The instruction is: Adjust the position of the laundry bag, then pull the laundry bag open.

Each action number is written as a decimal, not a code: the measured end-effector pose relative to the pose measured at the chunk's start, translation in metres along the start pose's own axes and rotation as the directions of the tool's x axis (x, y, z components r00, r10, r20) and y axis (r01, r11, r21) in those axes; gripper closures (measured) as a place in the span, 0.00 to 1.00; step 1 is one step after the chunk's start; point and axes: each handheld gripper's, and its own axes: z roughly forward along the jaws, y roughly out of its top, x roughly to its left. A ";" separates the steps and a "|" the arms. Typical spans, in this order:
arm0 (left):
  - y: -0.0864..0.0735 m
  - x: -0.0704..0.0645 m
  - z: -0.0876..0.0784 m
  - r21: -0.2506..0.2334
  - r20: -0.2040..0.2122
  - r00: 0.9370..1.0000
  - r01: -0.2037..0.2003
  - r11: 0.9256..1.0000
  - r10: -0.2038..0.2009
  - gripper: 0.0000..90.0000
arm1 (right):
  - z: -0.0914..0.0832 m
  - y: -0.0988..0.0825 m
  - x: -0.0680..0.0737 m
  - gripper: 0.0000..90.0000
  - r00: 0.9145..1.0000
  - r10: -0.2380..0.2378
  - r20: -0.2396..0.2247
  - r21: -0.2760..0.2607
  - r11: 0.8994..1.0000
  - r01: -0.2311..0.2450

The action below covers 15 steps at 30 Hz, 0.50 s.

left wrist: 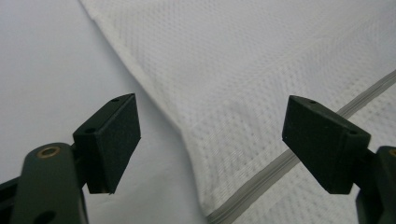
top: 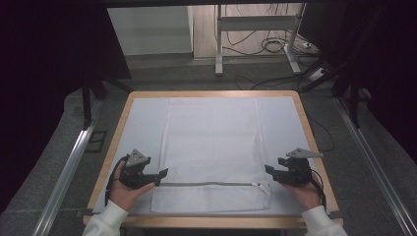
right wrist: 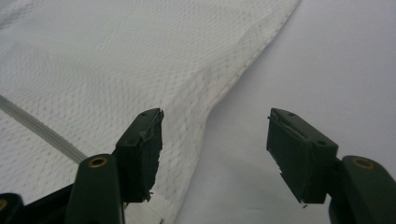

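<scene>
Black jaws of the left gripper (left wrist: pixel 210 140) stand wide apart with nothing pressed between them; the left edge of the white mesh laundry bag (left wrist: pixel 261 70) and its grey zipper (left wrist: pixel 280 161) lie on the table under the gap. The right gripper (right wrist: pixel 215 154) is also wide open and empty, and the bag's right edge runs below its jaws. No earlier picture is at hand, so I say only how they stand.

From the high view, the mesh laundry bag (top: pixel 211 142) lies flat in the middle of the table (top: pixel 300 105), on a pale blue-white cover sheet (top: pixel 142 128), and reaches from the far edge almost to the near edge. The zipper (top: pixel 206 184) runs across it close to the near edge, and the left gripper (top: pixel 160 176) and right gripper (top: pixel 268 170) sit at its two ends.

I judge the work is to handle the bag by its near corners. To do it well, each gripper should pinch only the bag's hem, not the sheet under it, and both at the same height so the mesh stays flat.

Around the table are metal rails (top: pixel 69 167), a desk frame (top: pixel 255 39) and floor cables (top: pixel 275 46), all well apart. Nothing stands in the way.
</scene>
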 end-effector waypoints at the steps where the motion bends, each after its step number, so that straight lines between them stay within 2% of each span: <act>1: 0.001 -0.001 0.000 -0.003 0.002 1.000 -0.001 1.000 0.001 0.22 | -0.003 -0.004 -0.001 0.36 1.000 -0.006 0.000 -0.009 1.000 0.006; 6: 0.010 -0.017 0.002 -0.027 0.030 0.999 -0.025 0.999 0.025 0.22 | -0.009 -0.008 0.001 0.34 1.000 -0.007 0.004 -0.018 1.000 0.007; 11: 0.015 -0.025 0.006 -0.044 0.055 0.998 -0.041 0.998 0.044 0.24 | -0.017 -0.014 0.008 0.35 1.000 -0.014 -0.002 -0.026 1.000 0.014; 15: 0.015 -0.027 0.009 -0.034 0.063 0.997 -0.050 0.998 0.052 0.26 | -0.021 -0.019 0.011 0.37 1.000 -0.016 0.000 -0.027 1.000 0.016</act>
